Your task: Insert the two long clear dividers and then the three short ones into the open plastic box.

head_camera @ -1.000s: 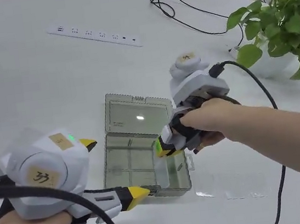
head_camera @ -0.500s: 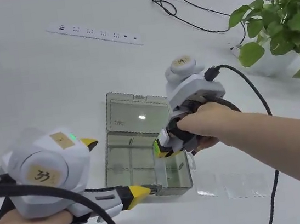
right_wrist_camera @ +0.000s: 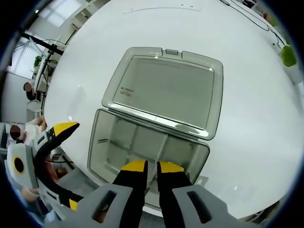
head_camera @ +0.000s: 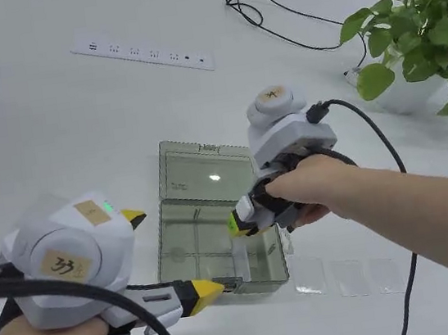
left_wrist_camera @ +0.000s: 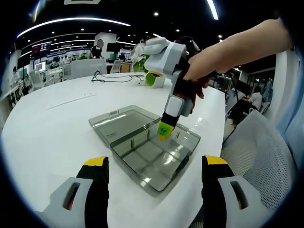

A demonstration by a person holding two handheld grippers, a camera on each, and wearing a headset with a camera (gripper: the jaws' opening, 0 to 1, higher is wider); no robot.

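Divider first: the clear divider hangs upright from my right gripper, just right of centre in the head view, with its lower edge down inside the right end of the open plastic box. I hold it by its top edge and vertical so it can slide down between the walls. I judge it to be one of the short ones, since a grid of partitions already shows on the box floor. The right jaws stand narrow, pinched on that thin sheet. The lid lies flat beyond the box, toward the upper part of the frame, out of the way. My left gripper, at the lower left, is spread wide and grips nothing. One of its yellow tips sits at the box's near edge, probably to keep the light box from sliding. Flat on the white table just right of the box lie the spare dividers, near enough for the next pick.
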